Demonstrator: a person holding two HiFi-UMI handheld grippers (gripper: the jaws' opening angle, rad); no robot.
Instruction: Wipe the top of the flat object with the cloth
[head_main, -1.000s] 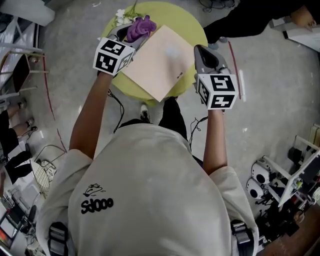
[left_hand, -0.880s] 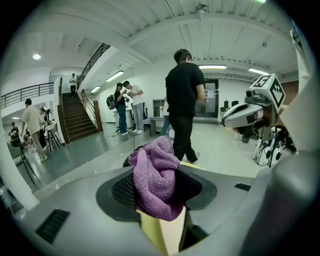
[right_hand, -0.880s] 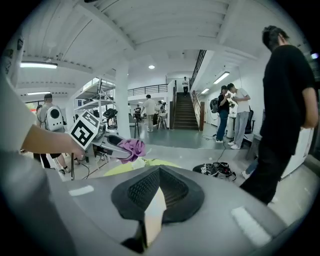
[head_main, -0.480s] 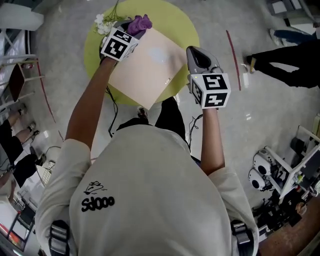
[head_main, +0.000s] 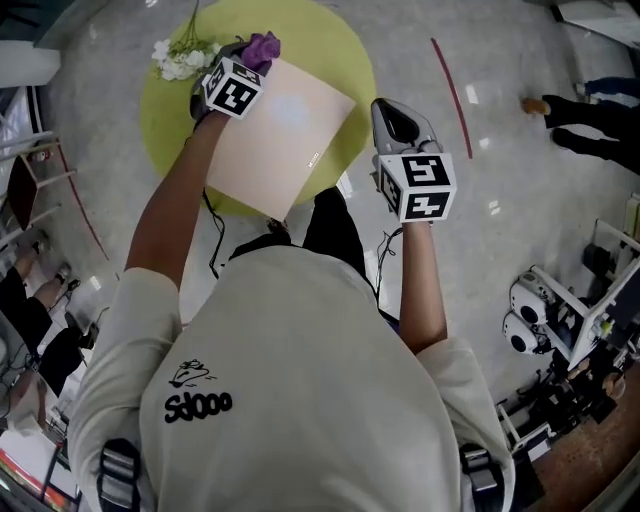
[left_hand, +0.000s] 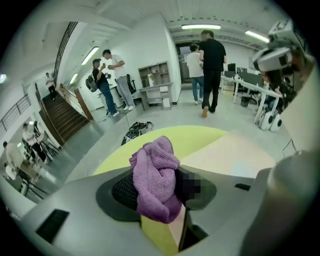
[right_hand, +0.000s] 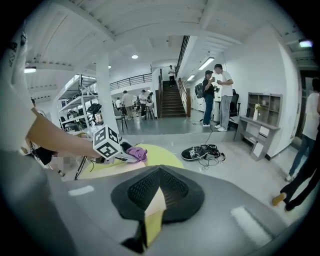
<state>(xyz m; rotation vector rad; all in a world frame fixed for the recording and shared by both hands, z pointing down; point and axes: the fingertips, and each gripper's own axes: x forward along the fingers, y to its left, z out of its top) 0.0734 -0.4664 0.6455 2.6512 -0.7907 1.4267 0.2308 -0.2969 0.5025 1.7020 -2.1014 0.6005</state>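
- Head view: the left gripper (head_main: 245, 68) reaches to the far left corner of the flat beige square board (head_main: 275, 135) lying on the round yellow-green table (head_main: 165, 125). The crumpled purple cloth (head_main: 262, 45) sits at its tip, partly hidden by the marker cube. The person's arm covers the board's left edge. The right gripper (head_main: 388, 112) hovers just right of the board.
- Left gripper view: the jaws are clamped on the cloth (left_hand: 152, 175), which hides their pads.
- Right gripper view: the jaws meet, nothing between them.
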